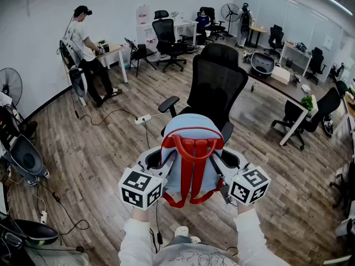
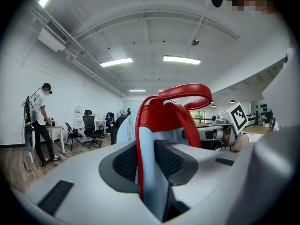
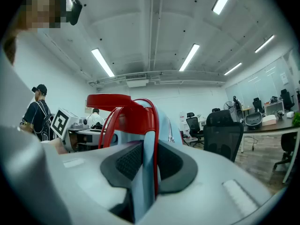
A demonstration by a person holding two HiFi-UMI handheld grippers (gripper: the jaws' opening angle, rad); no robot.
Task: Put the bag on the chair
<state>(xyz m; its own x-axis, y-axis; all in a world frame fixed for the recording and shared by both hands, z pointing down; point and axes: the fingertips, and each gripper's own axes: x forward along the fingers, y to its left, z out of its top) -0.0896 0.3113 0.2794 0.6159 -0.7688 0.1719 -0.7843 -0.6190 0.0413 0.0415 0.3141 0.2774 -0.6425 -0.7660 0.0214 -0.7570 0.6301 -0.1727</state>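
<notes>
A light blue bag (image 1: 191, 148) with red straps and a red top handle hangs upright between my two grippers, just in front of a black mesh office chair (image 1: 216, 85). The bag hides most of the chair's seat. My left gripper (image 1: 159, 169) is shut on the bag's left edge, and my right gripper (image 1: 226, 170) is shut on its right edge. In the left gripper view, the left gripper (image 2: 143, 161) pinches a blue, red-trimmed fold of the bag (image 2: 173, 111). In the right gripper view, the right gripper (image 3: 145, 165) clamps a like fold of the bag (image 3: 136, 111).
A person (image 1: 83, 43) stands at a desk at the back left. A power strip (image 1: 143, 118) and cables (image 1: 108, 118) lie on the wood floor left of the chair. More office chairs (image 1: 169, 37) stand behind, a desk with a plant (image 1: 307, 101) is at the right, and a fan (image 1: 10, 85) is at the left.
</notes>
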